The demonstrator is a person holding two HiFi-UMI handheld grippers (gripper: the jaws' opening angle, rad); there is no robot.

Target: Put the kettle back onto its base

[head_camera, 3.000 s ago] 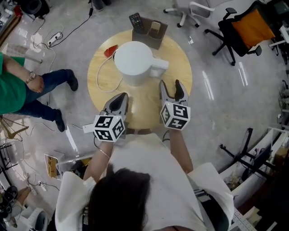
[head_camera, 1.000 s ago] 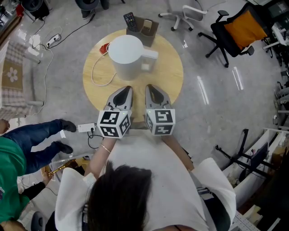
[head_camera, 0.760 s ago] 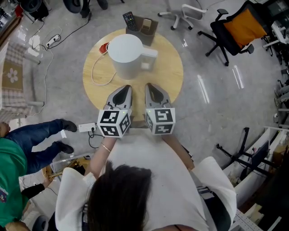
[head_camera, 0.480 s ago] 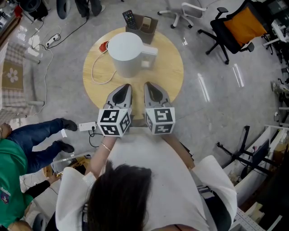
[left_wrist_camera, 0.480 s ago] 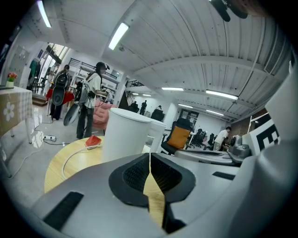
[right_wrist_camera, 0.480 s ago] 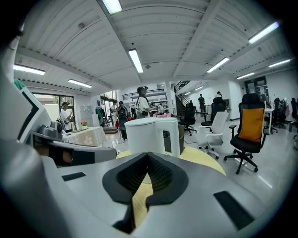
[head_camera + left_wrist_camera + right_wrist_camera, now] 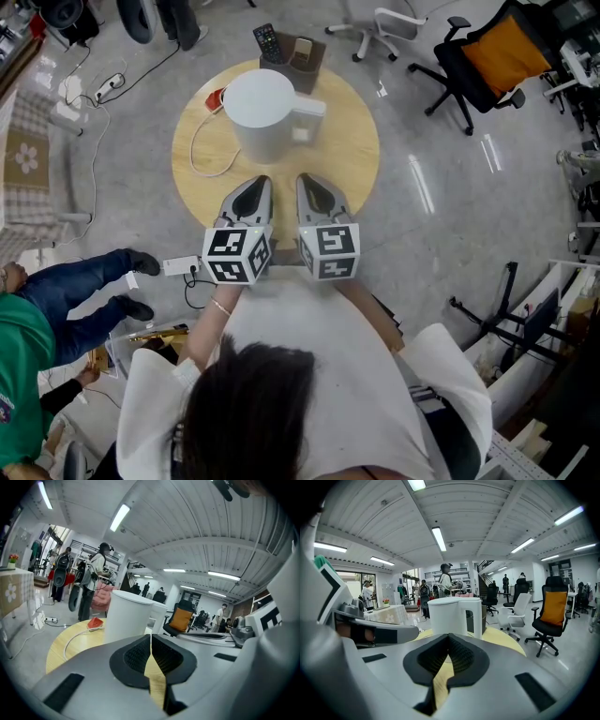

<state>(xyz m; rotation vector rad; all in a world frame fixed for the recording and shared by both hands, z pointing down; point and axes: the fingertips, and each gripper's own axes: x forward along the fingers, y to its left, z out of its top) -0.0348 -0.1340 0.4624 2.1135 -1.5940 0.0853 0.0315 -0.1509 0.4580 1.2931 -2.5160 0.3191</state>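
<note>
Nearest, the left gripper (image 7: pixel 254 185) and right gripper (image 7: pixel 308 182) sit side by side at the near edge of the bench (image 7: pixel 354 161), fingers closed on nothing (parked, I'd judge). Beyond them the kettle (image 7: pixel 264 108) stands upright mid-bench, apparently on its base already, cord (image 7: pixel 199 150) trailing left

This is a large open-plan office or lab hall: a white swivel chair (image 7: pixel 398 21) and a black one with an orange cushion (image 7: pixel 506 52) stand on a polished grey floor (image 7: pixel 450 187) with a trailing power strip (image 7: pixel 112 81), under long ceiling strip lights (image 7: pixel 438 538), with people (image 7: pixel 446 581) standing behind.
</note>
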